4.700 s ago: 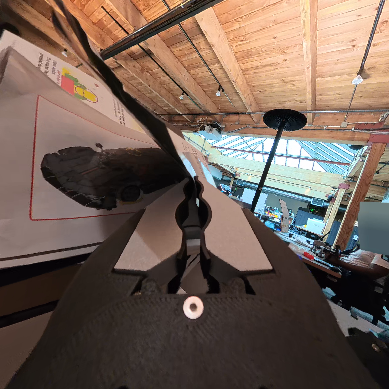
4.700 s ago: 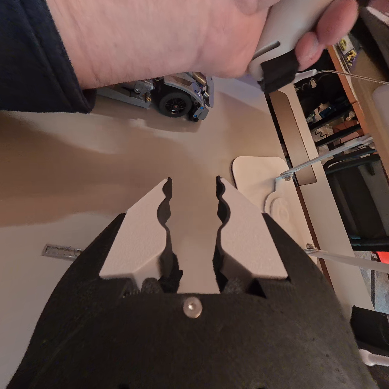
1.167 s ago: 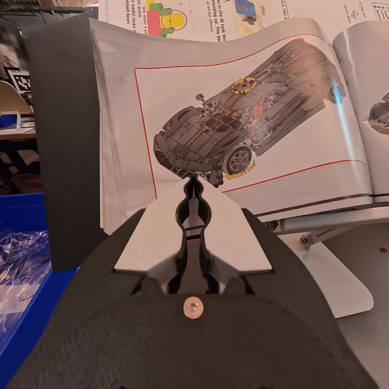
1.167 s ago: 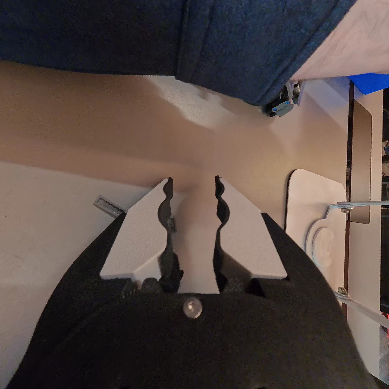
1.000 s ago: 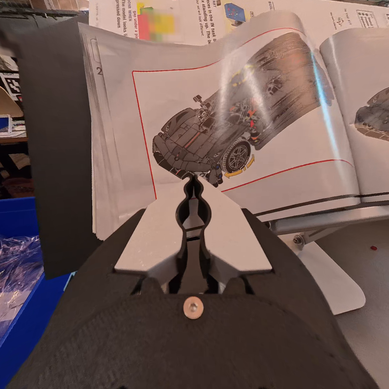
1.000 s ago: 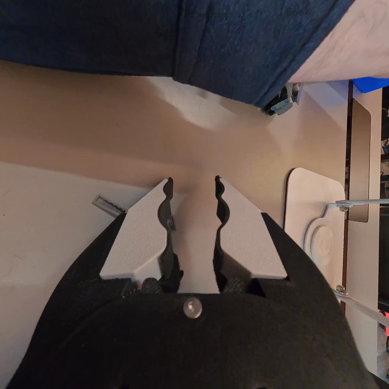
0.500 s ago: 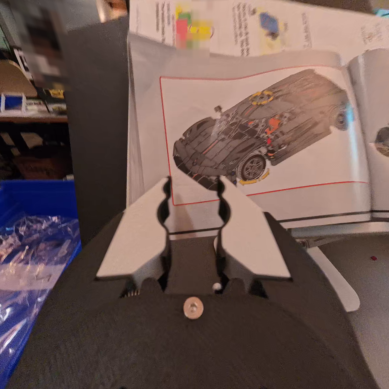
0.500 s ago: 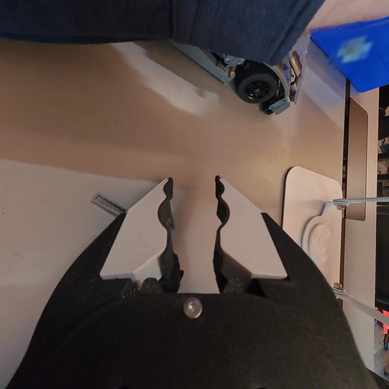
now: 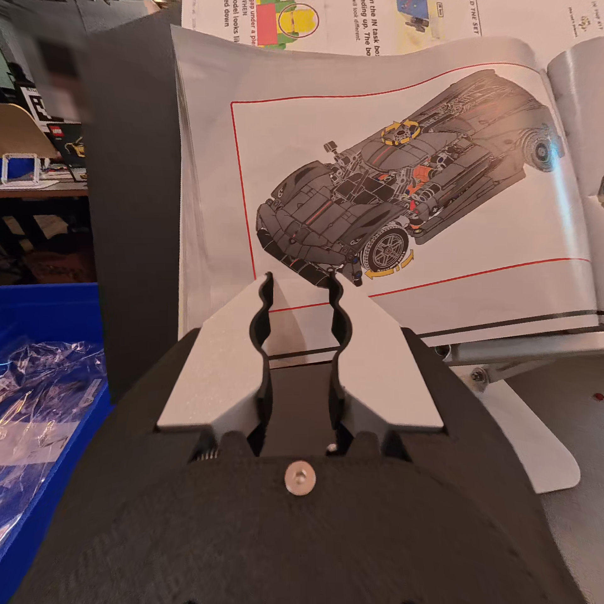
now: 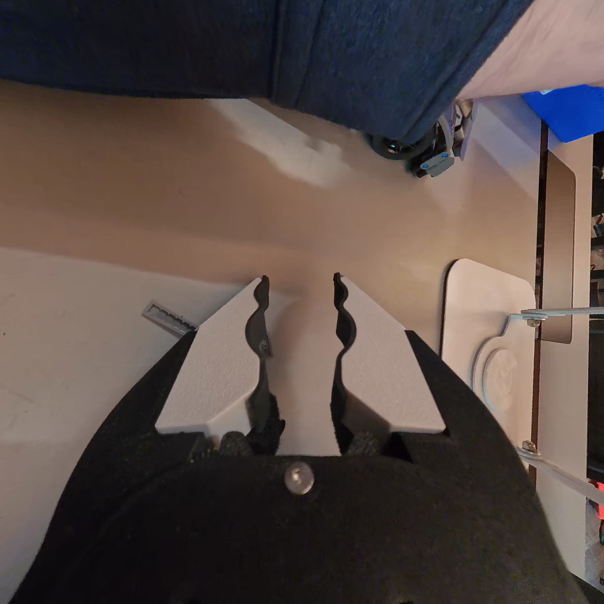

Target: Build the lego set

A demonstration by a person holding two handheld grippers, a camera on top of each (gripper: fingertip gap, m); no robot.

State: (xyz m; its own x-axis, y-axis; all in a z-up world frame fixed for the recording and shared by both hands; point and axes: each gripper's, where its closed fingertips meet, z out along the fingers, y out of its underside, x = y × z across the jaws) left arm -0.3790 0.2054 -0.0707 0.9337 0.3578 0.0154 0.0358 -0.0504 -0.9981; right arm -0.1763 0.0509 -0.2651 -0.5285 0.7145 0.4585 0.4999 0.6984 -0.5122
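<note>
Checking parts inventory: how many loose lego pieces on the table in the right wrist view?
2 visible. A long grey strip lies left of the right tool; a small dark piece sits by its left finger. The sleeve and tool may hide more.

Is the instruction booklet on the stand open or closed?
Open: the instruction booklet rests on its stand, showing a car drawing, pages curving at the spine.

Glossy paper instruction booklet [image 9: 408,183]; crinkly clear plastic bags [image 9: 42,402]; smooth matt table [image 10: 163,196]; navy cloth sleeve [image 10: 228,45].
</note>
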